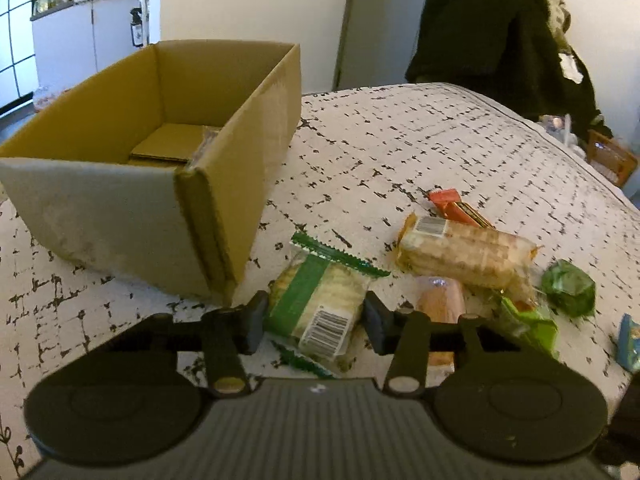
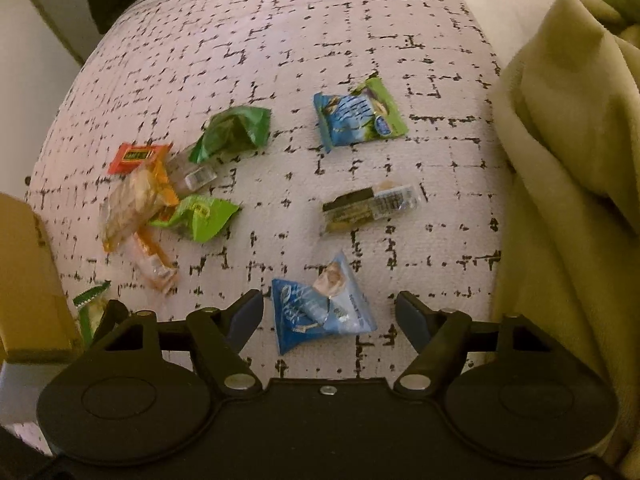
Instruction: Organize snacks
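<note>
Left gripper (image 1: 314, 322) pinches a green cracker packet (image 1: 316, 304); right gripper (image 2: 330, 316) straddles a blue snack pouch (image 2: 320, 308).
Left fingers press the packet at the cardboard box's (image 1: 120, 208) four o'clock; right fingers spread, clear of the pouch.

The left gripper (image 1: 316, 322) is black plastic: two round, disc-like housings flank a grey ribbed centre plate bearing a small pale mark. Angled black link arms pivot on silvery round rivets and carry dark, flat jaws. The right gripper (image 2: 330, 314) has the same twin discs and rivets, but a smooth black centre plate with one silvery screw, and bluish jaws.
</note>
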The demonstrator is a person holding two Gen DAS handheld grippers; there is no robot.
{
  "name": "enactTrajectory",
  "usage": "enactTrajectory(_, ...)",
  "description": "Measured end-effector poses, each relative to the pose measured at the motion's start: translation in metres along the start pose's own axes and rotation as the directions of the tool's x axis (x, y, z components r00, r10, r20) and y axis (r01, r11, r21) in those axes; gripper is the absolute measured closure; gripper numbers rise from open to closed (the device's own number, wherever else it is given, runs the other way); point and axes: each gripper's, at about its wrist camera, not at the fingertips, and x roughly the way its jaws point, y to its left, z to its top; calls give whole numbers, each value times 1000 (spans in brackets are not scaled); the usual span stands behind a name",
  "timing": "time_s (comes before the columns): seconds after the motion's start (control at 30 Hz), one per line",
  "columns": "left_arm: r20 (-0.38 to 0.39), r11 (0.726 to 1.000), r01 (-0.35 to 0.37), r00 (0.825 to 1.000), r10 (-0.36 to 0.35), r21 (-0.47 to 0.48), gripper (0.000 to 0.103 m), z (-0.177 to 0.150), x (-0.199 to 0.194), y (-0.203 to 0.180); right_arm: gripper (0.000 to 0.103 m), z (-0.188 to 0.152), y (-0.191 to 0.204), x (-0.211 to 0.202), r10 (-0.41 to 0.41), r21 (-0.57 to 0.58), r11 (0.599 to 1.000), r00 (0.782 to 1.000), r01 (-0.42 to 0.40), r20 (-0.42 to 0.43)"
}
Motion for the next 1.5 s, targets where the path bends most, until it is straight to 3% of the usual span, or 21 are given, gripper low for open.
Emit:
enactTrajectory(0.2, -14, 1000, 25, 1000, -25, 4, 55, -6, -19, 11, 27, -7, 11, 3, -37, -102, 994, 999, 38, 8)
enactTrajectory(0.27, -6, 1000, 22, 1000, -22, 17, 55, -8, -27, 15, 33, -9, 13, 3, -51, -126, 991, 999, 52, 14)
enactTrajectory(0.33, -4, 1000, 16, 1000, -16, 26, 55, -9, -33, 20, 49, -13, 16, 2, -86, -170, 981, 996, 89, 28)
enactTrajectory(0.4, -7, 999, 21, 1000, -21, 33, 55, -10, -37, 27, 55, -17, 21, -1, -103, -219, 969, 994, 111, 43)
enactTrajectory(0.53, -8, 999, 30, 1000, -30, 37, 56, -13, -51, 37, 93, -22, 19, -16, -15, -219, 975, 1000, 20, 23)
enactTrajectory(0.6, -10, 998, 56, 998, -56, 43, 56, -12, -59, 39, 103, -25, 19, -25, 38, -216, 976, 999, -32, 24)
enactTrajectory(0.77, 17, 995, 86, 996, -87, 58, 56, -8, -81, 47, 103, -27, 18, -44, 128, -201, 973, 991, -115, 49)
enactTrajectory(1.0, 42, 994, 103, 994, -105, 48, 56, 1, -102, 66, 103, -24, 3, -58, 266, -108, 960, 963, -259, 52)
enactTrajectory(1.27, 75, 993, 113, 991, -115, 29, 56, 10, -118, 92, 100, -14, -7, -55, 237, -24, 972, 969, -236, 70)
enactTrajectory(1.3, 79, 993, 111, 990, -113, 27, 56, 11, -120, 94, 87, -11, -8, -53, 223, -10, 975, 973, -223, 67)
enactTrajectory(1.33, 82, 994, 111, 990, -112, 24, 56, 12, -122, 96, 58, -7, -10, -50, 203, 8, 979, 978, -204, 56)
enactTrajectory(1.4, 94, 993, 115, 989, -117, 24, 56, 16, -126, 100, 29, -2, -16, -45, 178, 51, 982, 982, -181, 62)
enactTrajectory(1.5, 117, 992, 124, 985, -127, 27, 56, 21, -132, 105, 30, 5, -16, -38, 132, 48, 990, 989, -135, 69)
